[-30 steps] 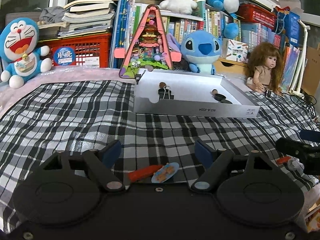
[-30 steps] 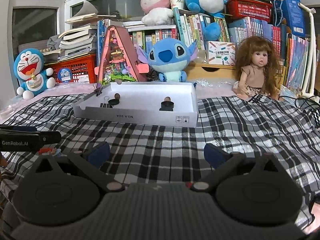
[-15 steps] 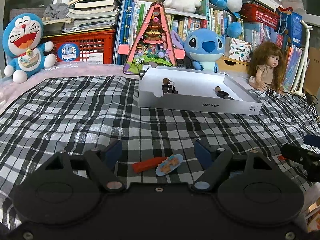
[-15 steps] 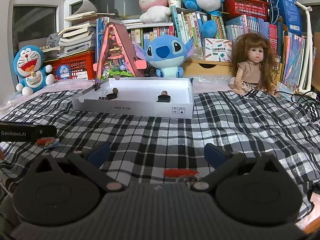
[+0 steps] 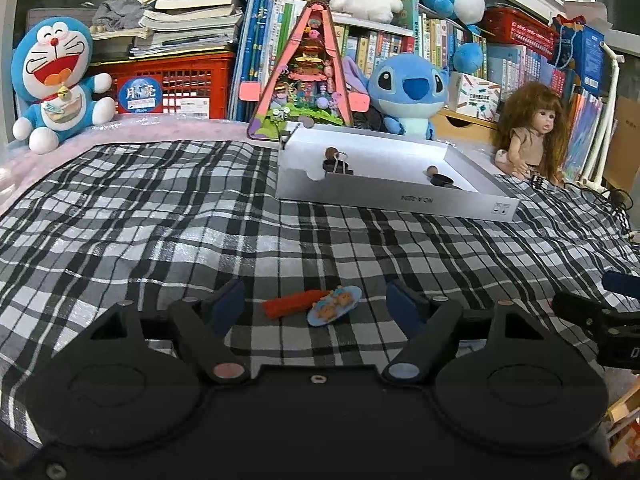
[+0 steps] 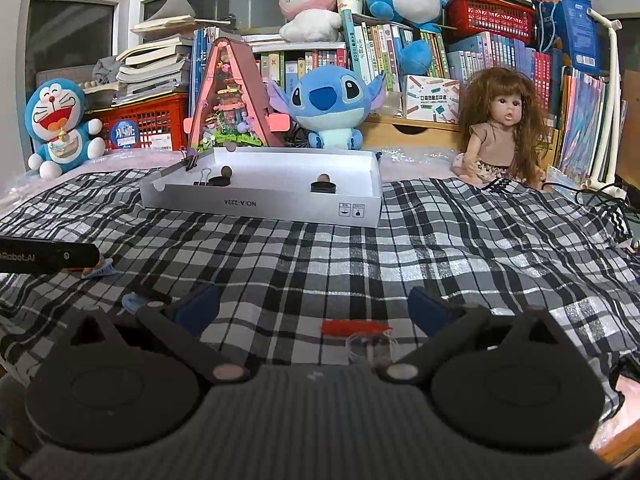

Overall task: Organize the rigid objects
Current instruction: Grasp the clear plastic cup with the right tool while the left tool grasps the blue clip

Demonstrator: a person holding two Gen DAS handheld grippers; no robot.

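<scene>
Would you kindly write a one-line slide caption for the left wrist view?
Open left gripper poised over a red-and-blue hair clip on the plaid cloth, white tray beyond.

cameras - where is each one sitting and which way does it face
Left wrist: on the left gripper, low over the plaid cloth, facing the white box; its own open fingers and the right gripper's tip show.
Right wrist: on the right gripper, facing the same way; its own open fingers show, the left gripper at its left edge.
Shared: box, cloth, shelf toys.
</scene>
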